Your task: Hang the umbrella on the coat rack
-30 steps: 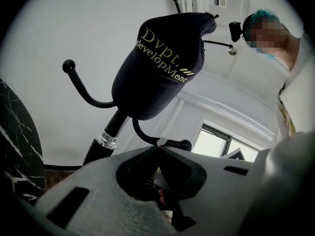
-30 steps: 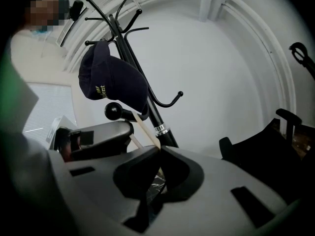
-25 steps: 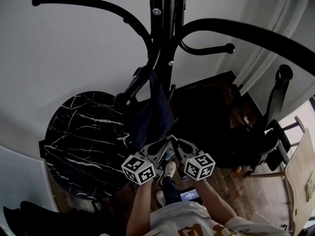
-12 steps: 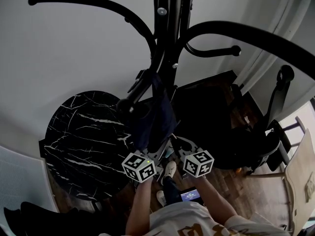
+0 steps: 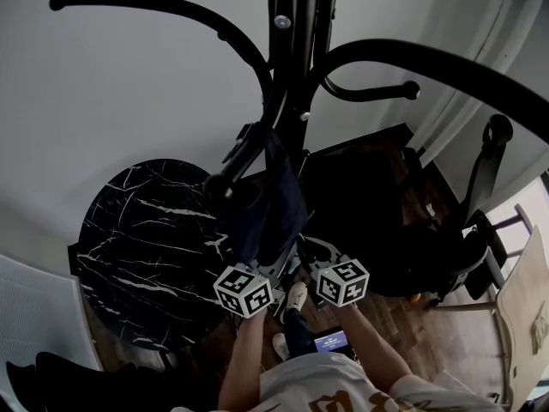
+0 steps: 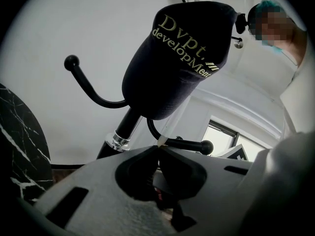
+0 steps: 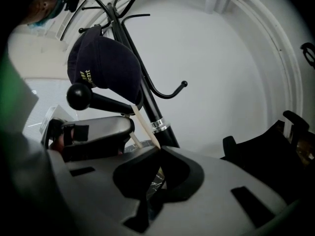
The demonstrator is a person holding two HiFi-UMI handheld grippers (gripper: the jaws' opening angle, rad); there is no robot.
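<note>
The black coat rack (image 5: 292,67) stands against the wall, its curved arms ending in balls. A dark navy fabric bundle with gold lettering (image 6: 177,58), the umbrella as far as I can tell, hangs from a low arm (image 5: 232,166). It also shows in the head view (image 5: 270,200) and the right gripper view (image 7: 106,65). Two thin cream strips run down from that arm. My left gripper (image 6: 158,146) is shut on one strip (image 6: 166,129). My right gripper (image 7: 160,148) is shut on the other (image 7: 143,124). Both grippers sit side by side just below the bundle (image 5: 268,269) (image 5: 310,260).
A round black marble table (image 5: 137,239) lies left of the rack's foot. Dark seats and bags (image 5: 386,221) fill the floor to the right, with a pale wooden chair (image 5: 523,307) at the frame's edge. The white wall is close behind the rack.
Both marker cubes have edged slightly nearer each other and a little lower. The bundle still hangs on the same arm, and both grips are unchanged.
</note>
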